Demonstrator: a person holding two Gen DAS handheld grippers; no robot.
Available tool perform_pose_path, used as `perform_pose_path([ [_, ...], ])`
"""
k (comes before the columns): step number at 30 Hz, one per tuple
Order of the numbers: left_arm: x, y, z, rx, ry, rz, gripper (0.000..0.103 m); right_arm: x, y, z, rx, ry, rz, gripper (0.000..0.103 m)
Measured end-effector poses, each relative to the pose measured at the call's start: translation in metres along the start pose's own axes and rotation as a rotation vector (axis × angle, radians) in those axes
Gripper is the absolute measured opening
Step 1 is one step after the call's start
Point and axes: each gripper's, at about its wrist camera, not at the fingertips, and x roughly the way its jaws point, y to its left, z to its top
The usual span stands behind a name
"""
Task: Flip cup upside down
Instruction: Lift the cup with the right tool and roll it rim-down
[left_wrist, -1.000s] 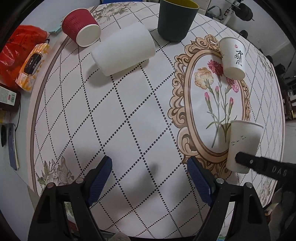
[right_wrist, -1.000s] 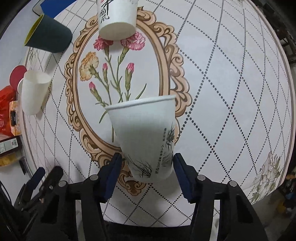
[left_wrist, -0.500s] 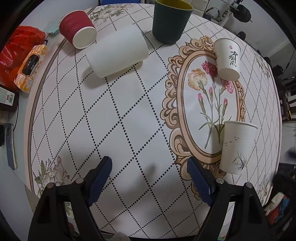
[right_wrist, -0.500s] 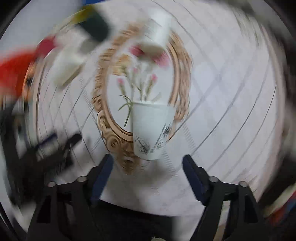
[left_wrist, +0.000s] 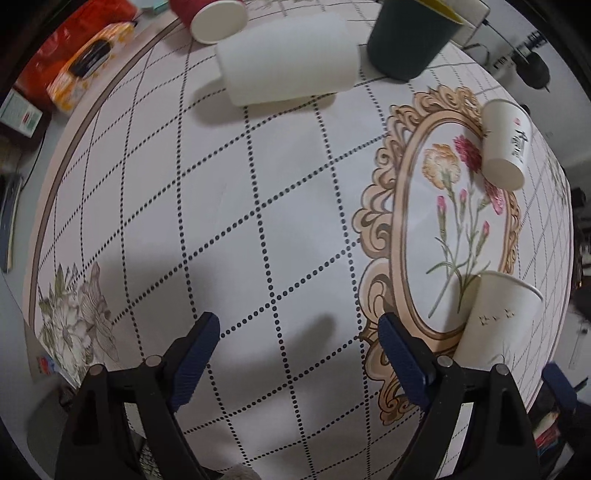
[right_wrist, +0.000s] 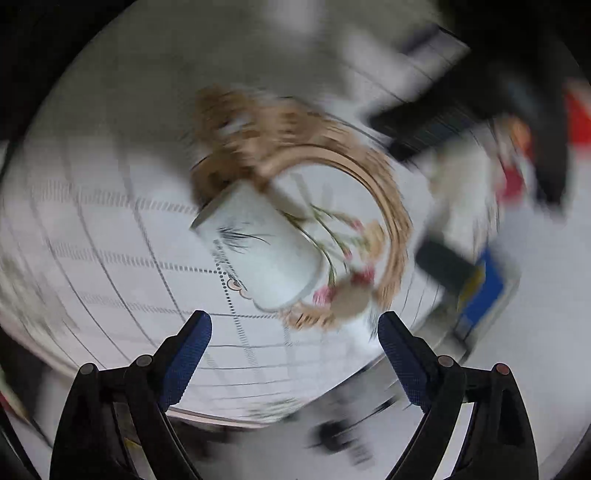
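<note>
A white paper cup with bird and grass print (left_wrist: 498, 321) stands rim-up on the oval flower frame at the lower right of the left wrist view. It also shows in the blurred right wrist view (right_wrist: 258, 247), well ahead of my right gripper (right_wrist: 291, 343), which is open and empty. My left gripper (left_wrist: 299, 350) is open and empty over the dotted-grid tablecloth, left of that cup. The tip of the right gripper (left_wrist: 559, 380) shows at the lower right.
A white cup with black lettering (left_wrist: 506, 147) stands upside down on the frame. A large white cup (left_wrist: 288, 77) lies on its side, a dark green cup (left_wrist: 410, 37) and a red cup (left_wrist: 210, 16) stand behind it. Packets (left_wrist: 81, 66) lie past the table's left edge (left_wrist: 40, 229).
My right gripper let go of the printed cup, opened wide and pulled back, turning fast so its view blurs. My left gripper moved slightly nearer the table.
</note>
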Motion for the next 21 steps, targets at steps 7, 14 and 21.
perform_pose_path([
  [7, 0.012, 0.000, -0.001, -0.025, 0.001, 0.011, 0.088, 0.039, 0.027, 0.003, -0.378, -0.080, -0.088, 0.093],
  [14, 0.022, -0.007, 0.003, -0.006, 0.005, 0.019, 0.088, 0.065, 0.030, 0.002, -0.526, -0.123, -0.104, 0.093],
  [21, 0.028, -0.005, 0.006, -0.003, 0.002, 0.023, 0.088, 0.078, 0.023, -0.002, -0.542, -0.134, -0.098, 0.085],
])
